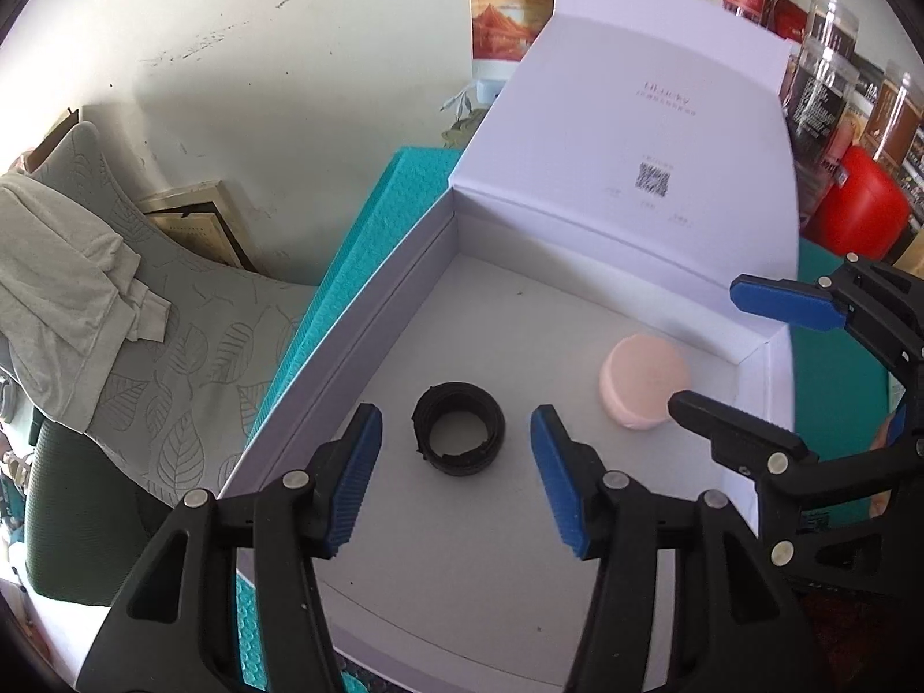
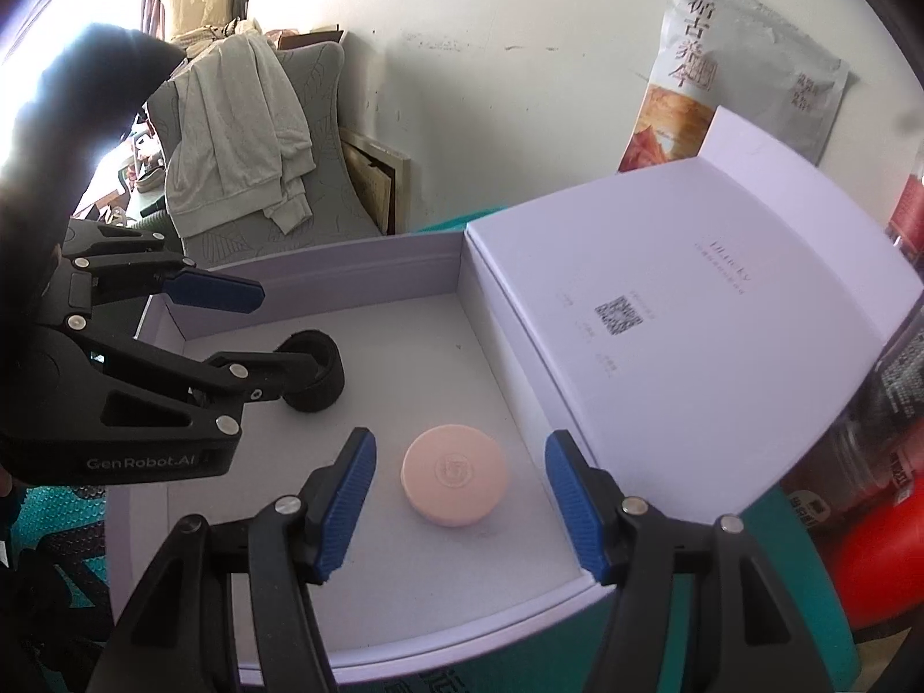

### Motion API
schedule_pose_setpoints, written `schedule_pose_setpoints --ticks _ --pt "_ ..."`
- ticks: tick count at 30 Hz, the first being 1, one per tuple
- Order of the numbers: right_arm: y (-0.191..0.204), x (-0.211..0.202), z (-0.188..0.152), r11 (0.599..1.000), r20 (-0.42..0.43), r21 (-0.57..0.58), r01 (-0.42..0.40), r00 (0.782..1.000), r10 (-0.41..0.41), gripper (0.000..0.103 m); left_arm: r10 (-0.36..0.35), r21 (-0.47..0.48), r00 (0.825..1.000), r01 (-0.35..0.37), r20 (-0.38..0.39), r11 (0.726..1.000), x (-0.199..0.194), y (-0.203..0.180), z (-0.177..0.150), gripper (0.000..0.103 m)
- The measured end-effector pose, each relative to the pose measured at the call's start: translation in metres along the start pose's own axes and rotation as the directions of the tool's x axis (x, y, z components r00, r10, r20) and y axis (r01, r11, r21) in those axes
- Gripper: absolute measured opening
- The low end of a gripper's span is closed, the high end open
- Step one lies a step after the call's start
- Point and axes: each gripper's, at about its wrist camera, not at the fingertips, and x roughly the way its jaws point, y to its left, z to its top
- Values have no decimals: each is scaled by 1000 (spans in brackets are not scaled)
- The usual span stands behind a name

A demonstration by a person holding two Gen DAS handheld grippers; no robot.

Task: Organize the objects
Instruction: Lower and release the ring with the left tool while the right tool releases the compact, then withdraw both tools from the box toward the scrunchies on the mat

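Left claw (image 1: 456, 450): we are holding it open, gripping nothing, over the black strap roll (image 1: 459, 428). Right claw (image 2: 459, 485): likewise open and empty over the pink puck (image 2: 454, 474) in the white box (image 1: 369, 312).

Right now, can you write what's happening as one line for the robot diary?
box: lid open | black ring: in box | pink disc: in box | left gripper: open over ring | right gripper: open over disc

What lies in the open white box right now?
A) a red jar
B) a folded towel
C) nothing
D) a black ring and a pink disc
D: the black ring and pink disc both rest on the floor of the box, apart from each other.
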Motion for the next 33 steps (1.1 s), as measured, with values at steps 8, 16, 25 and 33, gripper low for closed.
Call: schedule_pose_setpoints --ticks 8,16,25,33 --pt "5 -43 6 999 55 0 34 998 -34 62 -13 -17 999 14 52 1000 -48 3 -3 52" --pt "11 -89 -1 998 104 10 57 993 -57 62 11 -19 993 -9 115 1000 -93 12 16 52" --pt "22 -133 -15 998 151 16 67 986 -68 62 43 -24 987 -39 152 999 -182 -33 -15 53" --pt "30 -165 -35 997 177 30 69 982 -73 62 54 -17 981 -52 185 999 -230 -57 -46 57"
